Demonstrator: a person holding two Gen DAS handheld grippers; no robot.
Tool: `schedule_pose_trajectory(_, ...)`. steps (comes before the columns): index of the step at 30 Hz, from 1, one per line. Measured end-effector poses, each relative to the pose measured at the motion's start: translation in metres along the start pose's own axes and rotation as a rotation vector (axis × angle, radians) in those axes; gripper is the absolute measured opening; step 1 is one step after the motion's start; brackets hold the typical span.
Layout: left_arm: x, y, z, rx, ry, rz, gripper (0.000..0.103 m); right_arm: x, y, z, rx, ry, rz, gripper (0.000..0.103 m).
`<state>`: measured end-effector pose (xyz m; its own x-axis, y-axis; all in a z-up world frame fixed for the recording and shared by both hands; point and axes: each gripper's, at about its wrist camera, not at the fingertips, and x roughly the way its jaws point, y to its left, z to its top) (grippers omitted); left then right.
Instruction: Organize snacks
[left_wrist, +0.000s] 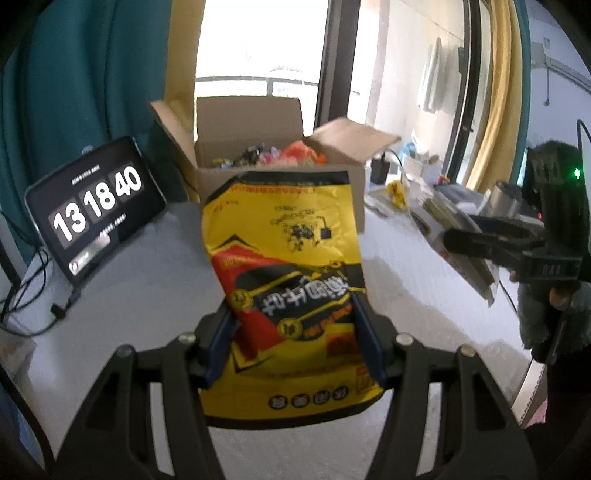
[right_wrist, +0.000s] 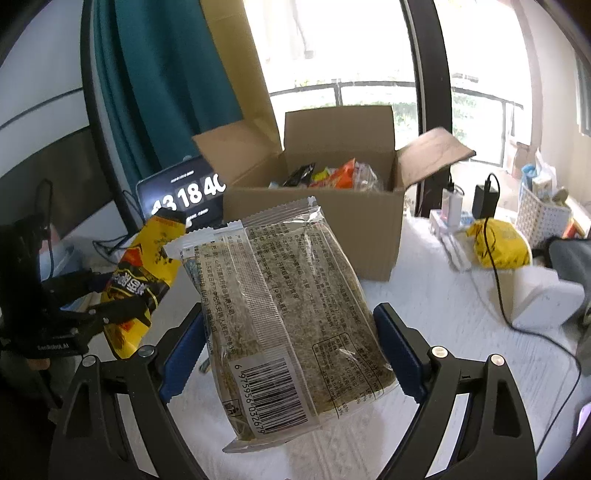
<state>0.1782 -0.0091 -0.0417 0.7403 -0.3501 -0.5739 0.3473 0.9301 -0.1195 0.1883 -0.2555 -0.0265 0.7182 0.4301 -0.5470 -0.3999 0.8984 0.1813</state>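
Note:
My left gripper (left_wrist: 293, 332) is shut on a yellow, red and black snack bag (left_wrist: 284, 258) and holds it above the table, in front of the open cardboard box (left_wrist: 280, 192). The box holds several colourful snack packs (left_wrist: 280, 153). My right gripper (right_wrist: 291, 343) is shut on a clear packet with greenish-brown contents and a barcode (right_wrist: 291, 314), held up before the same box (right_wrist: 314, 225). The left gripper (right_wrist: 92, 306) with the yellow bag (right_wrist: 140, 273) shows at the left of the right wrist view. The right gripper (left_wrist: 491, 240) shows at the right of the left wrist view.
A tablet clock reading 13 18 40 (left_wrist: 96, 206) leans at the left of the box, with cables (left_wrist: 33, 291) beside it. The white table (left_wrist: 147, 280) carries chargers (right_wrist: 484, 201), a yellow bag (right_wrist: 498, 242), a white basket (right_wrist: 543, 218) and a white box (right_wrist: 546, 295) at the right.

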Motion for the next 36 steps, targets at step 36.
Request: schedule_pose_trajectory(36, 0.055, 0.06, 0.169, 0.021, -0.248, 0.111, 0.061, 0.025, -0.06, 0.127, -0.023, -0.231, -0.091, 0.091)
